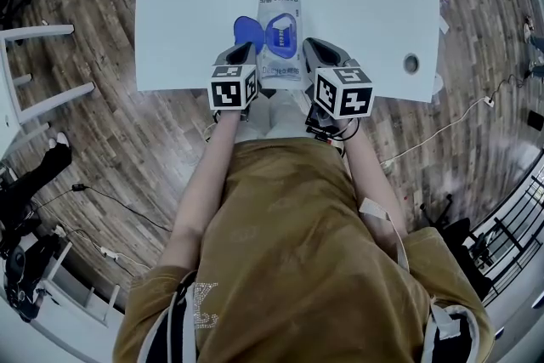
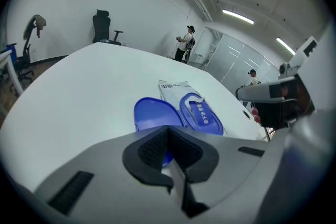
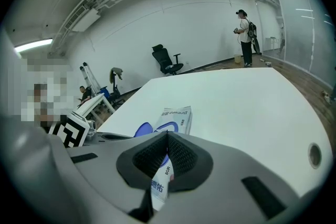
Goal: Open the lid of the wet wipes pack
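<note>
White wipes pack [image 1: 280, 8], long axis front-to-back, blue lid [image 1: 246, 31] open leftward

A white table [image 1: 195, 4] with a round hole [image 1: 411, 63], perhaps a cable port, stands on plank floor [image 1: 102, 132], a black office chair [image 3: 166, 60] beyond.
</note>
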The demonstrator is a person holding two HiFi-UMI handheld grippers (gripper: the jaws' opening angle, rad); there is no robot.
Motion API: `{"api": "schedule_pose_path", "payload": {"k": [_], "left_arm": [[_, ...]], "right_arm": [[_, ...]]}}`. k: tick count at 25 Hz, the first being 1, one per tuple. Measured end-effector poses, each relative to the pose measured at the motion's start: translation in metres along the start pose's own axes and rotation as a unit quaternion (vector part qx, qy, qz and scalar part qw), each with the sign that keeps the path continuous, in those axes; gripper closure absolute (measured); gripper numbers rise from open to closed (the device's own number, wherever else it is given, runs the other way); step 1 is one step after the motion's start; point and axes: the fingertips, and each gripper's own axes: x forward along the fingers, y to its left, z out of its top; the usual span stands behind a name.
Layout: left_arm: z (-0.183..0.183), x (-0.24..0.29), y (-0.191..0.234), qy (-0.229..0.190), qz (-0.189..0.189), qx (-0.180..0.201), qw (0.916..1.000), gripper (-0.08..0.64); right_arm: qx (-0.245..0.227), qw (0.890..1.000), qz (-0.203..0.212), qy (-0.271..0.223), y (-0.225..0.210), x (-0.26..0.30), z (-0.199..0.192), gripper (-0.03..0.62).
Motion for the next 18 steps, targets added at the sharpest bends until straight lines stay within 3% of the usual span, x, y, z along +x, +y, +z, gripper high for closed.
{"api": "schedule_pose_path", "payload": {"k": [6, 11, 18], "left_arm": [[0.015, -0.013, 0.004, -0.027, 0.02, 0.018, 0.9993, 0.558], [0.04, -0.033, 0.002, -0.074, 0.028, 0.032, 0.9964, 0.558], [0.082, -0.064, -0.019, -0.154, 0.024, 0.084, 0.9842, 0.558]], "right_arm": [[-0.006, 1.0, -0.004, -0.027, 0.0, -0.007, 0.007, 0.583], [-0.022, 0.997, -0.018, -0.069, -0.003, -0.02, 0.022, 0.583], [-0.034, 0.988, -0.04, -0.142, -0.009, -0.046, 0.051, 0.584]]}}
